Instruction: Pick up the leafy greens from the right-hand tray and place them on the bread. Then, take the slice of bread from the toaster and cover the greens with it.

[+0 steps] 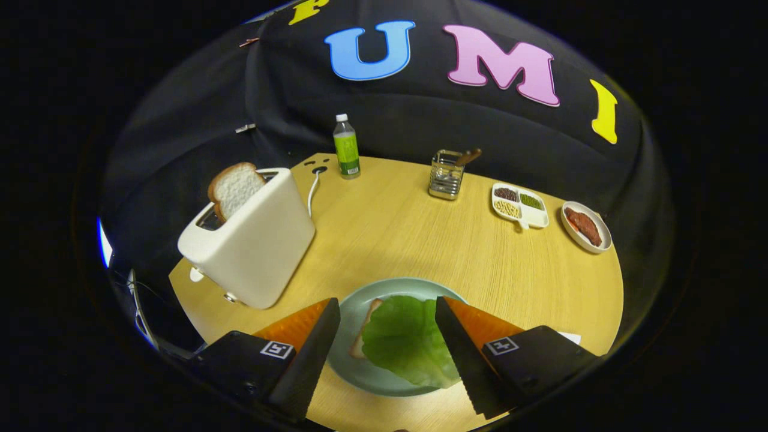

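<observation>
Since the leafy greens (408,342) are already lying on the bread (367,327) on the pale green plate (360,372), I'd say the first half is done and the toaster slice is what's left. The gripper (387,354) hangs over the plate with its fingers spread wide, one on each side of the leaf, holding nothing.

That slice of bread (235,189) sticks up out of the white toaster (252,240), off to the left and farther away than the plate.

What could go wrong, as I see it: the slice leans in its slot, so coming in at a bad angle might crush it or push it back down. The toaster also looks light — a sideways tug could drag or tip it. And the leaf overhangs the bread on the near right, so a careless drop of the top slice could slide it off.
</observation>
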`<state>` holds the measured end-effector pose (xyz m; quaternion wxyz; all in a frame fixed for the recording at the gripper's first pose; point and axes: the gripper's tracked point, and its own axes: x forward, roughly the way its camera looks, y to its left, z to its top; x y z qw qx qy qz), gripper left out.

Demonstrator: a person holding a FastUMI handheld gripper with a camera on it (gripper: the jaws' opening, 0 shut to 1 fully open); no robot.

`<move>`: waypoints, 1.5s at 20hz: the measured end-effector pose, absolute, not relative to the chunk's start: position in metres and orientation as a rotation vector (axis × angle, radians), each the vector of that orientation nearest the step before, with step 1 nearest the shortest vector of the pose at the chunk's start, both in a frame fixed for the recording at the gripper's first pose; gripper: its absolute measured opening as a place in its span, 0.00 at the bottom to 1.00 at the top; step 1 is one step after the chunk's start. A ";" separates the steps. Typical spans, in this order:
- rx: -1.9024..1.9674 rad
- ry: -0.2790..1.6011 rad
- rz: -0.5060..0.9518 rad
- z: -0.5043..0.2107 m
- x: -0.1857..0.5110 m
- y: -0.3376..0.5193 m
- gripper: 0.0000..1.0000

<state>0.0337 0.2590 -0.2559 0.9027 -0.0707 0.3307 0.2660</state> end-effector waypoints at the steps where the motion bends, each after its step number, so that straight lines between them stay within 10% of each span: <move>1: -0.144 0.660 0.566 -0.245 0.033 0.268 0.99; 20: -0.272 0.423 0.894 -0.151 0.009 0.469 0.98; 30: -0.304 0.473 0.774 -0.199 0.042 0.506 0.98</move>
